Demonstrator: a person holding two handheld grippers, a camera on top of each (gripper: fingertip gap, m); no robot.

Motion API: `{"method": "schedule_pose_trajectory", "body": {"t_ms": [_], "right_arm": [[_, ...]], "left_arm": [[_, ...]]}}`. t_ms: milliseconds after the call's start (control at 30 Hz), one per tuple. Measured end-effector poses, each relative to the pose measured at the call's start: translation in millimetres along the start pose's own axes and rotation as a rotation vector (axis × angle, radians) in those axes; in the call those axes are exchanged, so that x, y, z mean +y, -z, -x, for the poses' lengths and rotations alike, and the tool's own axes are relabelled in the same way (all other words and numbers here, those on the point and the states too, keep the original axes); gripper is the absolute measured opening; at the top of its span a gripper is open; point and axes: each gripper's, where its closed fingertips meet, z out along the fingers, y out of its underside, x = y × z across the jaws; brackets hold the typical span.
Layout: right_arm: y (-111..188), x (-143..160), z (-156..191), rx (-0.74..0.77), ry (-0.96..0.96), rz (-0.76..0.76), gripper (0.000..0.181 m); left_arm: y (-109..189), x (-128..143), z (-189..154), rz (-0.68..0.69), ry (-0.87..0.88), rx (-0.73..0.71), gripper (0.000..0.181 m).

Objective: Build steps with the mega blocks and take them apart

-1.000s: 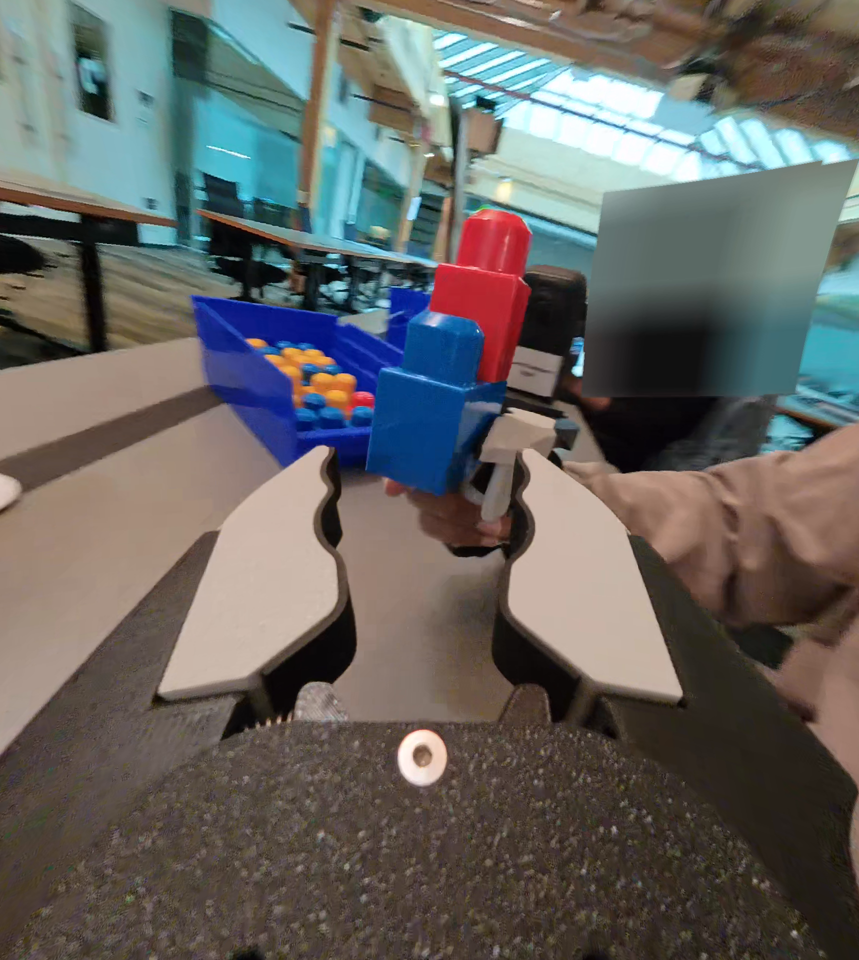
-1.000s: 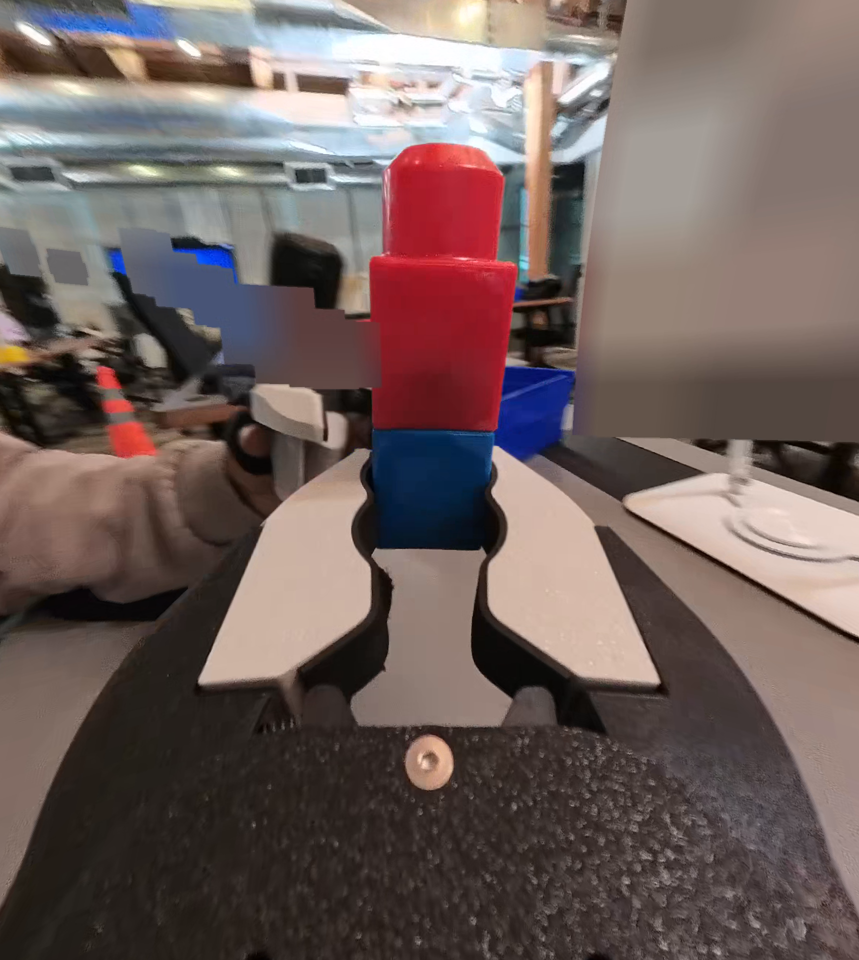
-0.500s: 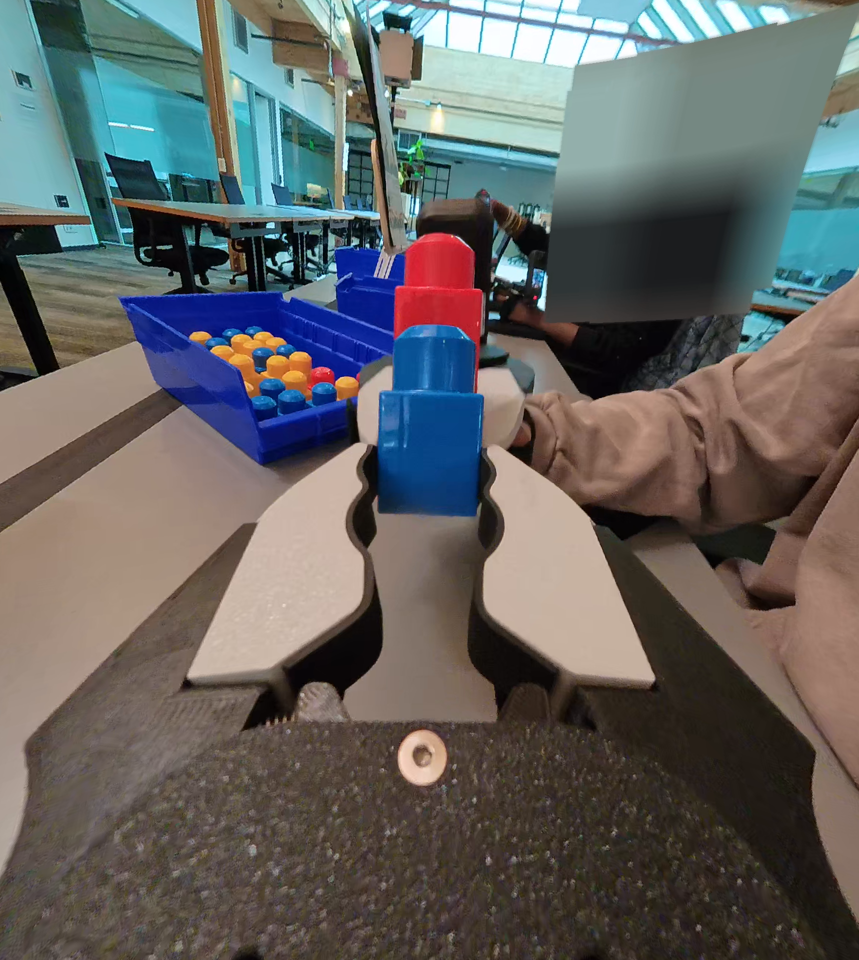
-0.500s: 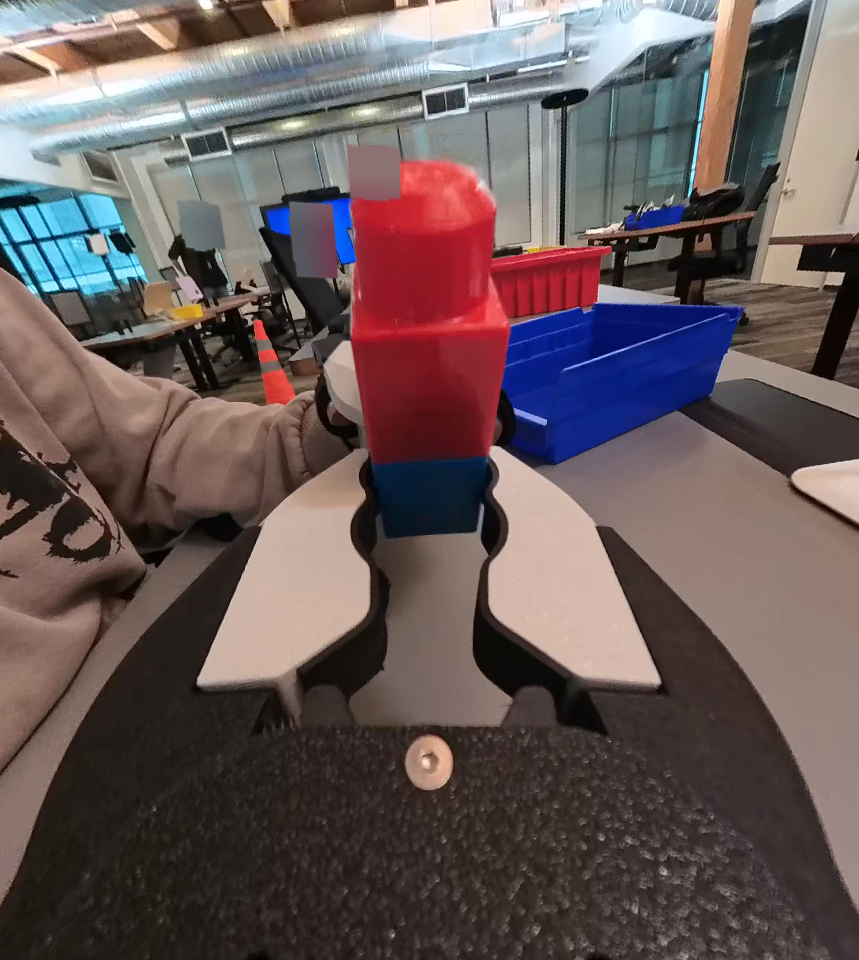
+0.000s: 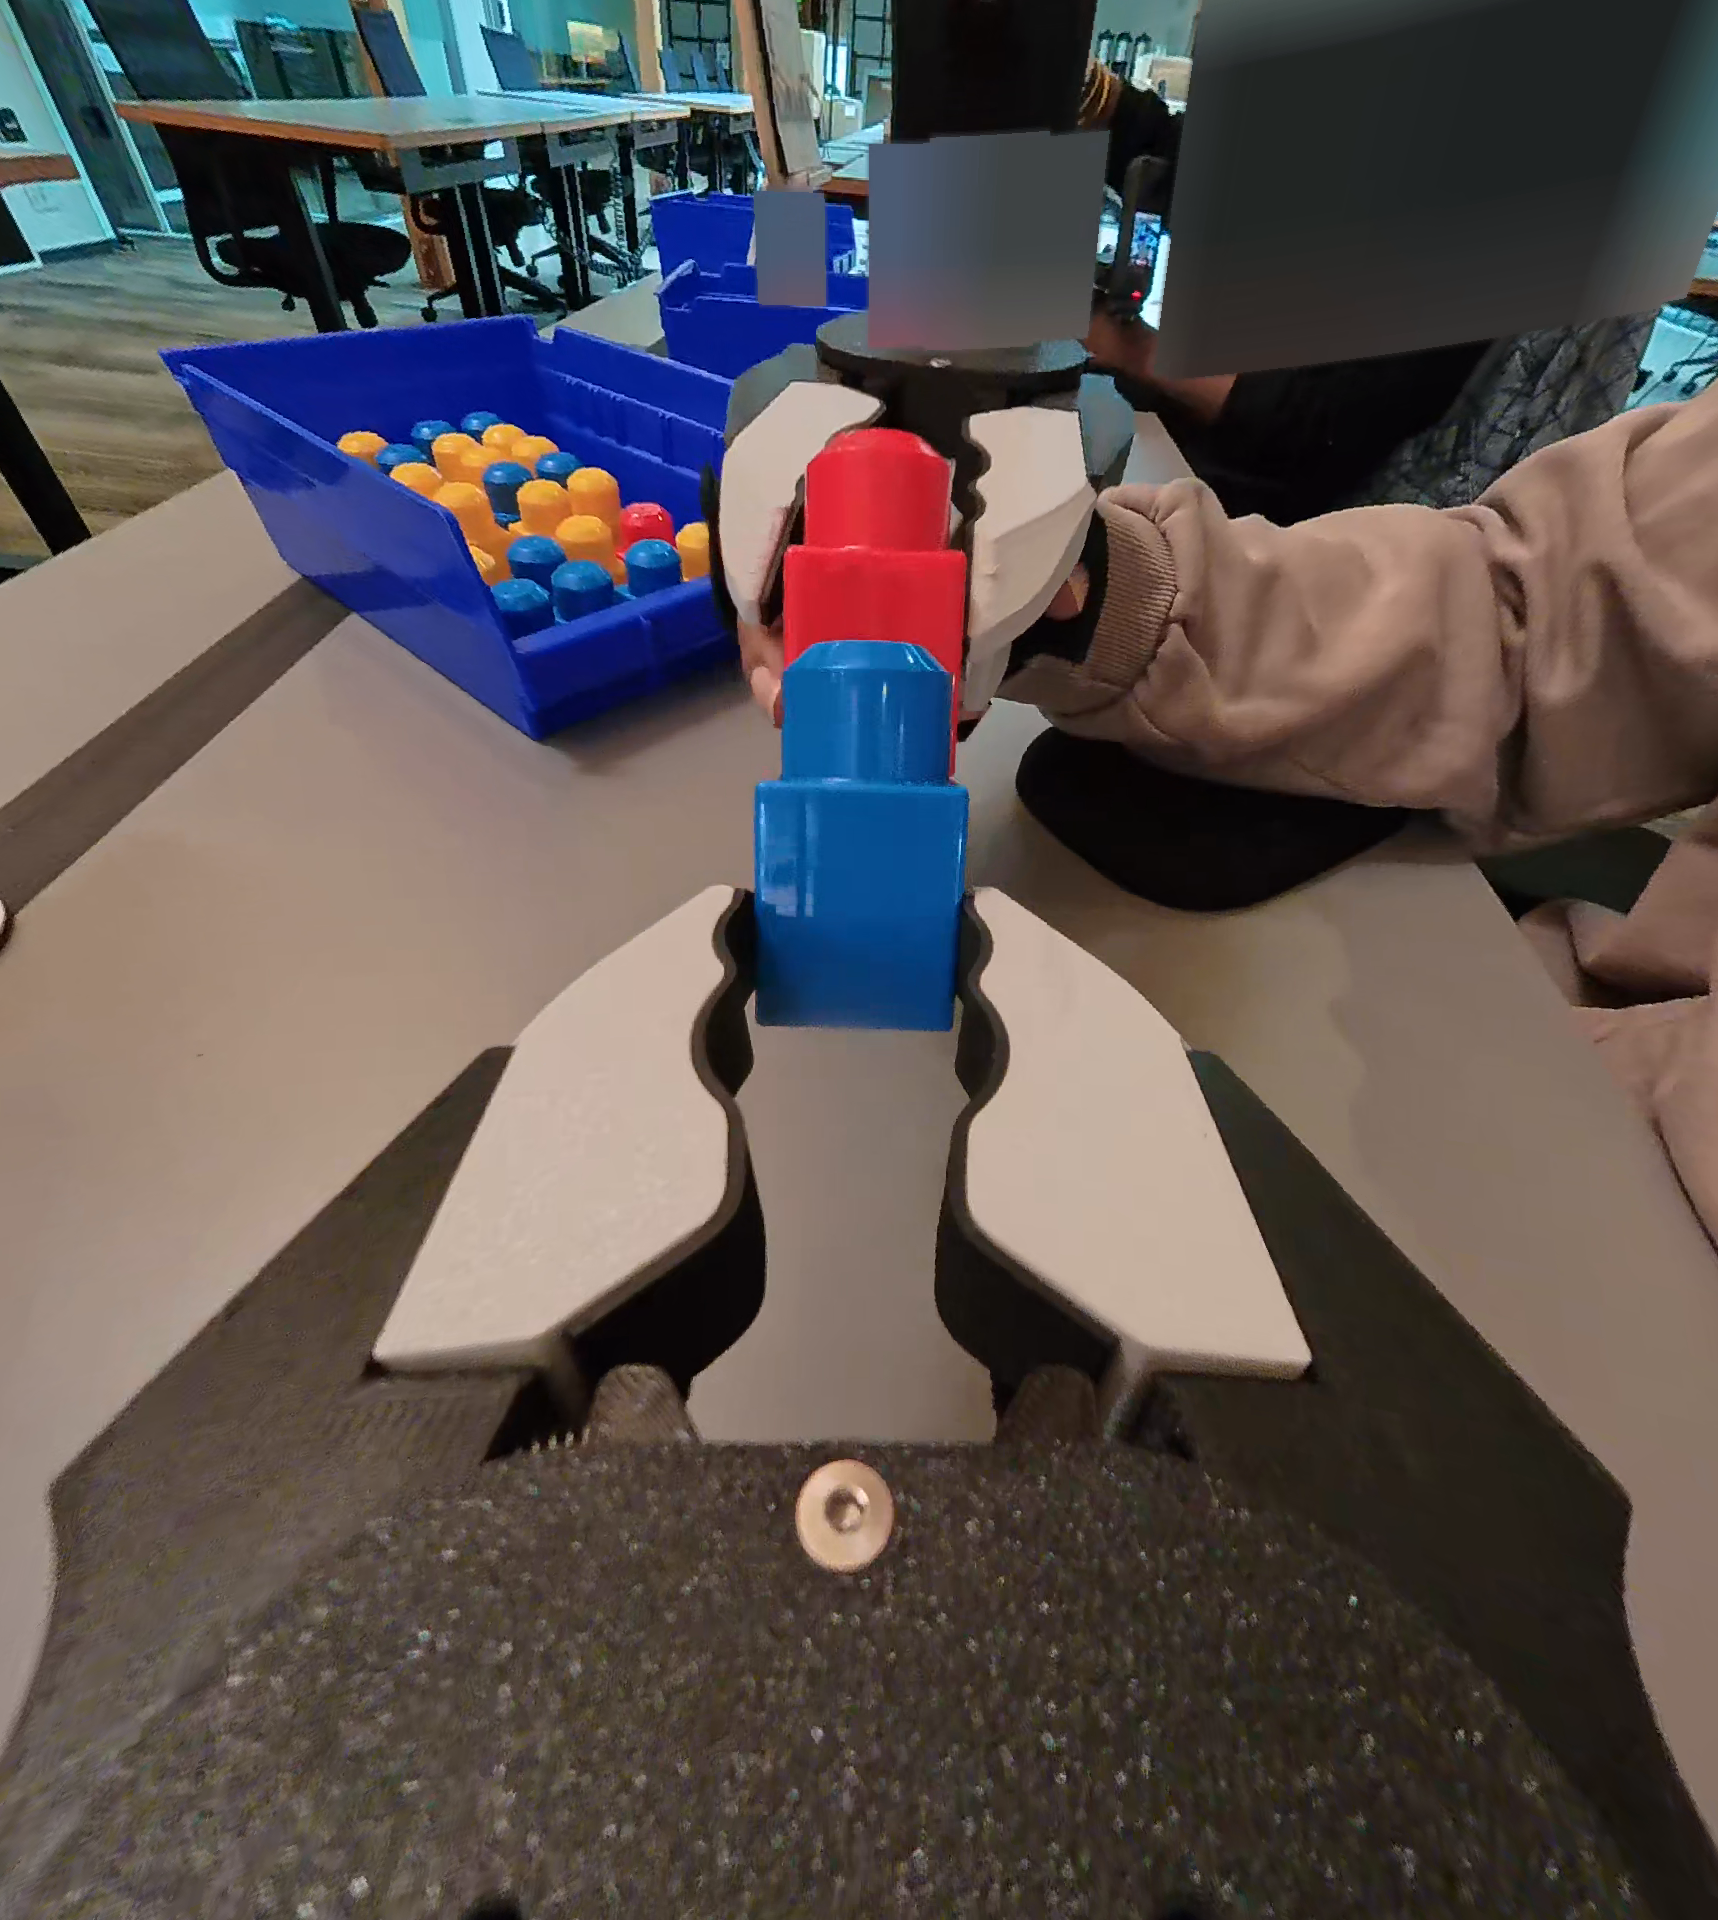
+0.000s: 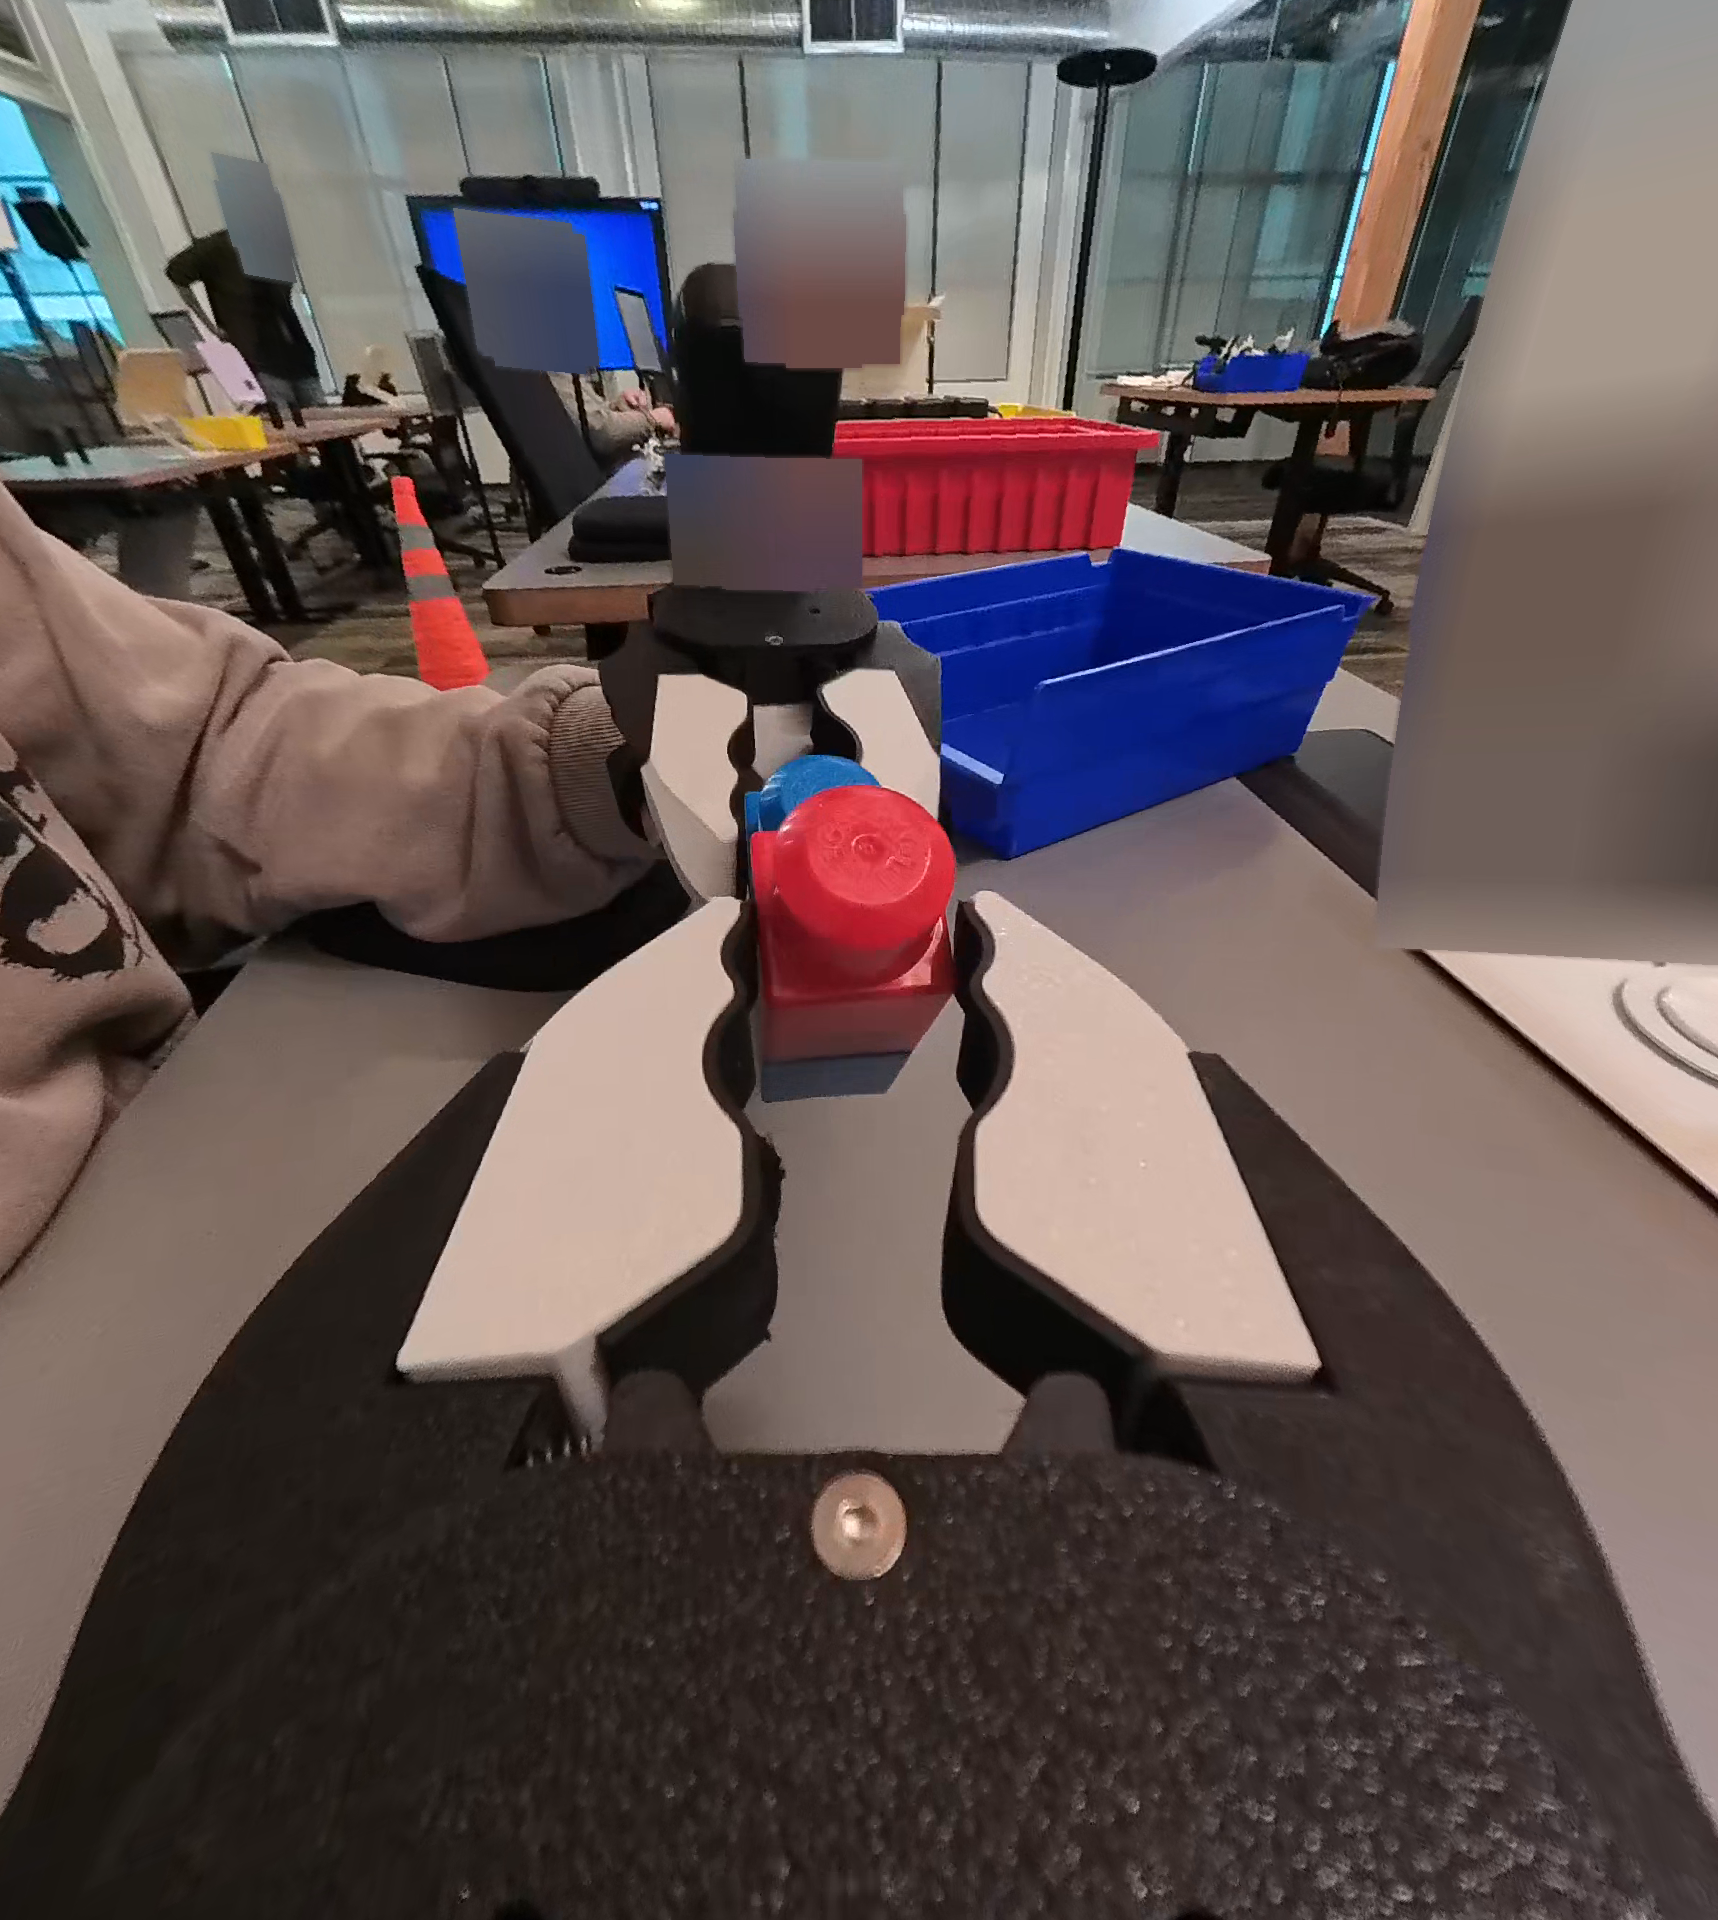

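blocks: a blue block (image 5: 857,904) with a red block (image 5: 874,603) stuck on its far half, two little steps on the grey table (image 5: 315,935).
left gripper (image 5: 857,940): jaws squeezed on the blue block's near end.
right gripper (image 6: 853,997): jaws look a bit apart around the red block, hard to tell if touching.
bin (image 5: 356,499): blue, far left, full of blocks.
step: looks like taking apart.
next: right should squeeze red and pull up while left holds blue down.

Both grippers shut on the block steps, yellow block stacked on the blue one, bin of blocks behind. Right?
One error: the stacked plastic block is red, not yellow, as the left wrist view shows. It sits on the blue plastic block. Left gripper and right gripper are shut on the steps; blue plastic bin behind.
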Motion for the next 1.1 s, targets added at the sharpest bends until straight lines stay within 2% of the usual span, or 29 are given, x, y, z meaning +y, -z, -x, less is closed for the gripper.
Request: {"method": "schedule_pose_trajectory", "body": {"t_ms": [233, 400, 467, 600, 767, 933, 1000, 1100], "right_arm": [[1.2, -6.7, 2.5, 0.001, 0.019, -0.015, 0.035], [5.8, -20.4, 9.9, -0.035, 0.027, -0.086, 0.035], [27.0, -49.7, 6.0, -0.041, -0.017, -0.244, 0.034], [59.9, -64.3, -13.9, 0.081, 0.018, -0.293, 0.035], [76.4, -61.7, -35.4, 0.184, 0.004, -0.292, 0.035], [70.3, -55.0, -37.0, 0.187, -0.012, -0.273, 0.035], [64.2, -47.9, -37.3, 0.192, -0.009, -0.236, 0.035], [52.0, -22.5, -37.9, 0.183, 0.001, -0.096, 0.035]], "left_arm": [[-3.5, 4.0, -3.8, 0.016, 0.009, 0.028, 0.037], [-7.7, 13.8, -10.1, 0.072, -0.005, 0.06, 0.037], [-7.6, 23.6, -5.5, 0.105, -0.002, 0.048, 0.037], [-5.5, 12.7, -4.7, 0.041, 0.017, 0.052, 0.037], [-1.7, 3.2, 6.7, -0.036, 0.009, -0.02, 0.037], [4.5, -5.6, 13.6, -0.099, 0.024, -0.054, 0.037], [5.2, -6.5, 15.0, -0.105, 0.022, -0.064, 0.037], [6.6, -6.9, 18.0, -0.112, 0.022, -0.083, 0.037]]}}
